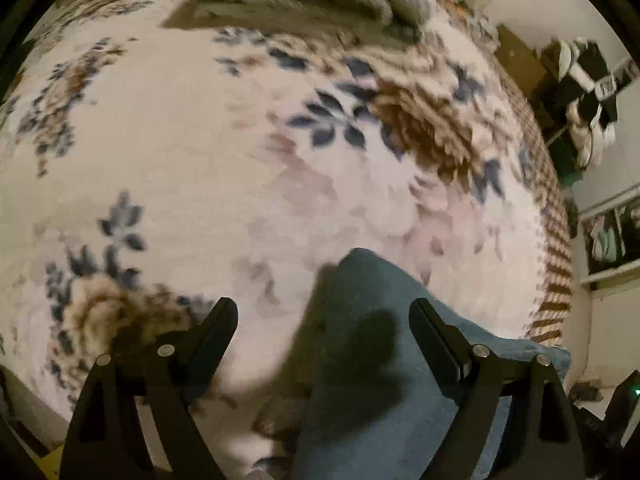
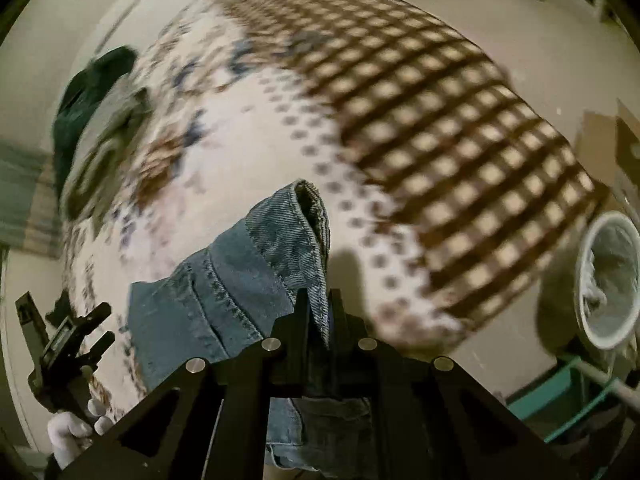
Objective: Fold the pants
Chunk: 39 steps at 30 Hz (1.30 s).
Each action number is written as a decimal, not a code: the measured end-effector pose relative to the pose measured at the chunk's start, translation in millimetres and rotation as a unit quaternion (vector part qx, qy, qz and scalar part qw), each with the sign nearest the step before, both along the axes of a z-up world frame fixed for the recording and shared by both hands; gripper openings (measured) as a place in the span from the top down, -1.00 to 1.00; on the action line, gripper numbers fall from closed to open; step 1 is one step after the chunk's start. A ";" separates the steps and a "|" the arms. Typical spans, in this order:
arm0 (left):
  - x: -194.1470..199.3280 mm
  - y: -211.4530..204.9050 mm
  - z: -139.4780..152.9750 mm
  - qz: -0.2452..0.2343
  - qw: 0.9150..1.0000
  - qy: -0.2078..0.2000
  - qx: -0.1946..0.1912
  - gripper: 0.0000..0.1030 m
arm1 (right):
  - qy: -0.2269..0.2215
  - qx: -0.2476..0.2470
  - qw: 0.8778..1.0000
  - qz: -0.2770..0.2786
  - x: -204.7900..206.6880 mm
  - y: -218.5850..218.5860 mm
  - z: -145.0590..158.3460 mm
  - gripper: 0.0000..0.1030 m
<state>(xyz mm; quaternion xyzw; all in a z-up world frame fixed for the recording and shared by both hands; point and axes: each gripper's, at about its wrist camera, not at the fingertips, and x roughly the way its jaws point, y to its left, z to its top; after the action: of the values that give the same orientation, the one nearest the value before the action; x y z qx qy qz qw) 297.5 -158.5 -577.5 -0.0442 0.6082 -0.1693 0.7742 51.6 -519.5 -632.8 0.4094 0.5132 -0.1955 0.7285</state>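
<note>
My right hand-held gripper (image 2: pixel 318 300) clenches the hem of soft, heavy denim jeans (image 2: pixel 240 264) above the floral bedspread (image 1: pixel 200 140); my left hand-held gripper (image 1: pixel 324 312) hovers released, best gripping the stitched edge.

Dim warm light, heavy motion blur, fisheye edge warp, hard shadows.

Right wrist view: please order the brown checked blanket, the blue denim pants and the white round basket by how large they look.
1. Brown checked blanket, largest.
2. Blue denim pants; near the camera, so unsure.
3. White round basket, smallest.
</note>
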 end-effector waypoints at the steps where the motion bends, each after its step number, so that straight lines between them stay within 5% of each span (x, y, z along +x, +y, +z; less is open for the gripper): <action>1: 2.2 -6.9 -9.3 -0.007 1.000 0.009 0.001 -0.69 | 0.006 0.004 1.000 -0.010 -3.2 -5.8 -6.3 0.84; 5: 15.2 -24.0 -47.2 -0.027 0.999 0.037 0.029 -0.83 | 0.026 0.028 0.999 -0.021 -8.5 -22.3 -38.9 0.82; 8: 23.4 -14.3 -51.6 -0.015 0.998 0.057 0.012 -0.91 | 0.052 0.019 0.998 -0.007 -3.6 -28.6 -57.1 0.73; 11: 11.9 -4.3 -29.3 -0.018 0.999 0.045 -0.003 -0.90 | 0.074 0.032 0.997 -0.010 -10.5 -36.2 -61.9 0.30; 13: -4.7 4.4 -12.9 -0.021 0.999 0.034 -0.018 -0.90 | 0.051 0.055 0.997 -0.023 -25.7 -38.5 -54.9 -0.20; 19: -60.7 20.6 -7.9 -0.020 0.995 0.071 -0.067 -0.90 | 0.000 0.161 0.984 -0.082 -94.3 -0.7 -51.4 -0.83; 27: -76.6 1.8 -56.8 -0.050 0.991 0.103 -0.070 -0.95 | -0.063 0.307 0.939 -0.141 -100.3 64.7 -133.5 -0.80; 29: -75.6 -0.9 -54.7 -0.062 0.991 0.096 -0.067 -0.95 | -0.095 0.316 0.930 -0.160 -97.5 71.5 -141.1 -0.42; 33: -72.5 -0.9 -50.2 -0.066 0.991 0.096 -0.068 -0.95 | -0.125 0.278 0.938 -0.166 -94.6 74.7 -116.4 -0.06; 36: -71.2 6.1 -54.4 -0.058 0.990 0.101 -0.080 -0.95 | -0.149 0.262 0.941 -0.153 -97.1 77.1 -99.9 -0.04; 39: -70.9 5.8 -57.6 -0.051 0.990 0.102 -0.085 -0.95 | -0.124 0.274 0.940 -0.158 -91.4 76.6 -122.7 -0.18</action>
<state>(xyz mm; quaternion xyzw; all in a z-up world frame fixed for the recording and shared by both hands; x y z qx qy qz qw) 226.6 -152.7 -635.1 -0.0958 0.6689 -0.2546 0.6918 -39.8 -442.9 -755.5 0.6901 0.3815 -0.1071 0.6056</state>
